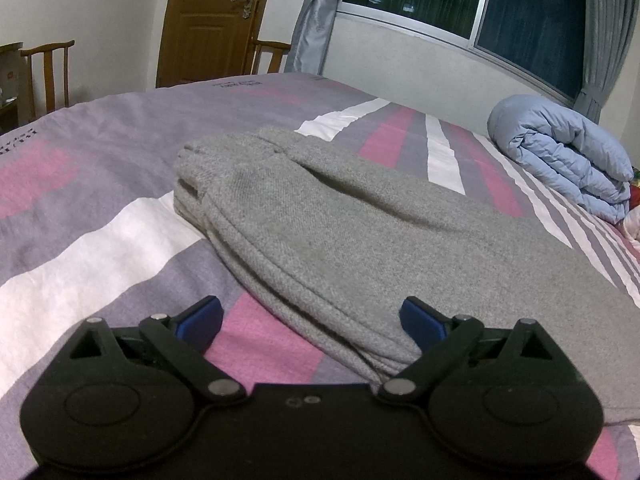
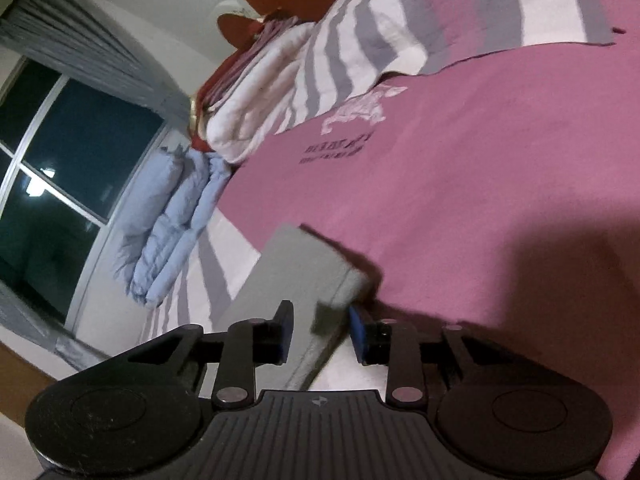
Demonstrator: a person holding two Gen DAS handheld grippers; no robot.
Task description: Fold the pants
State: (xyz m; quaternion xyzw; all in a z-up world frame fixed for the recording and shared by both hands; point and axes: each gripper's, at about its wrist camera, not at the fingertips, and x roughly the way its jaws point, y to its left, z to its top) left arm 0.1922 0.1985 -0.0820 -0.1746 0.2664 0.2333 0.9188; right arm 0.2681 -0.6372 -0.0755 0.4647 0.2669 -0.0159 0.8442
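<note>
Now we see nubby grey folded pants (image 1: pixel 360 232) on the striped bedspread (image 1: pixel 100 240); left gripper (image 1: pixel 312 320) spread wide, right gripper (image 2: pixel 320 332) parted loosely around their edge.

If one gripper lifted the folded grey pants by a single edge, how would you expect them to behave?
The grey pants would probably sag and unfold: the stacked layers lie loose at the near edge. The knit looks soft and textured, so likely not slippery. They seem light, barely denting the striped bedcover.
</note>
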